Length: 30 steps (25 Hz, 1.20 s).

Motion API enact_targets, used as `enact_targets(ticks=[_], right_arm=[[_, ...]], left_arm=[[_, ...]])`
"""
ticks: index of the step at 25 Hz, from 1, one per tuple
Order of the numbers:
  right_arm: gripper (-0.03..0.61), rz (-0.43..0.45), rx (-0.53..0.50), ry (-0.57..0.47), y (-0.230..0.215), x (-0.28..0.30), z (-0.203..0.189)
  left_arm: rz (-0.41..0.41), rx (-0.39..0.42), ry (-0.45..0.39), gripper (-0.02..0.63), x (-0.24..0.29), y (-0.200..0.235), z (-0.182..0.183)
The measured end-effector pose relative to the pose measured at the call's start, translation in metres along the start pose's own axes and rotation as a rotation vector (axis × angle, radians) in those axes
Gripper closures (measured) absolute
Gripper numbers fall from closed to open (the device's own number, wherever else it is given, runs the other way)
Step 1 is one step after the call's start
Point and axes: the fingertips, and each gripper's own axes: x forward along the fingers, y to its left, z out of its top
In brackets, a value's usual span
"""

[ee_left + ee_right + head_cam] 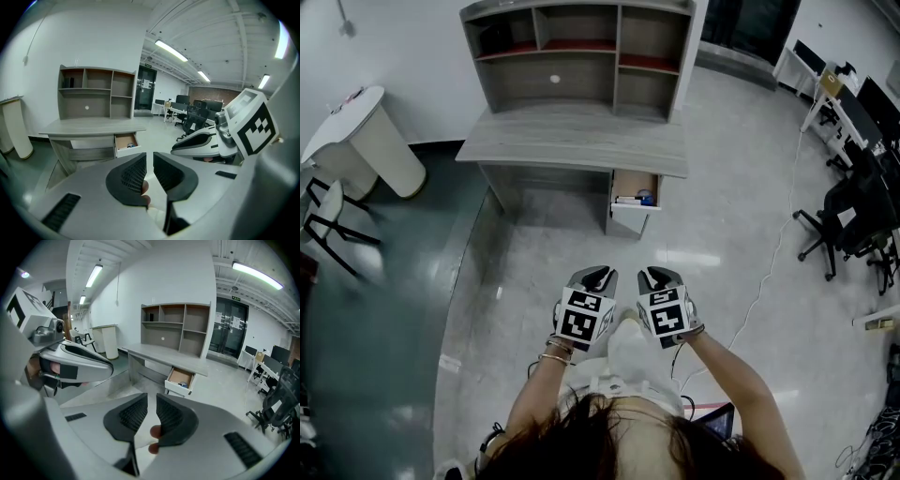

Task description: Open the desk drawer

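The grey desk (572, 141) stands against the far wall, well away from both grippers. Its drawer (634, 199) under the right end is pulled out, with small items, one of them blue, lying inside. It also shows as the open drawer (126, 143) and the open drawer (180, 379) in the gripper views. My left gripper (594, 275) and right gripper (654, 274) are held side by side close to the body, both pointing toward the desk. The left gripper (149, 164) has a narrow gap between its jaws, with nothing in it. The right gripper (151, 406) also stands slightly apart and empty.
A shelf hutch (581, 47) sits on the desk. A white rounded table (366, 141) and a black chair frame (333, 225) are at the left. Office chairs (853, 216) and desks stand at the right. A cable (769, 272) runs across the floor.
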Motion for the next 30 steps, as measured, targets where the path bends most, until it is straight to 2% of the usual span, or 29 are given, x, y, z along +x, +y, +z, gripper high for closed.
enact_targets(ticks=[11,22,30], right_arm=[[0.522,-0.019,-0.026,-0.022,0.023,-0.028,-0.011],[0.532,-0.052,-0.035,-0.031,0.019,-0.049,-0.026],[0.540,-0.042,-0.044,-0.052,0.019,-0.074,-0.037]], left_arm=[[-0.010,-0.003,-0.026,0.569,-0.030,-0.018,-0.013],[0.005,0.007,-0.026,0.578,-0.043,-0.037,-0.020],[0.029,0.004,-0.023,0.581,-0.052,-0.060,-0.026]])
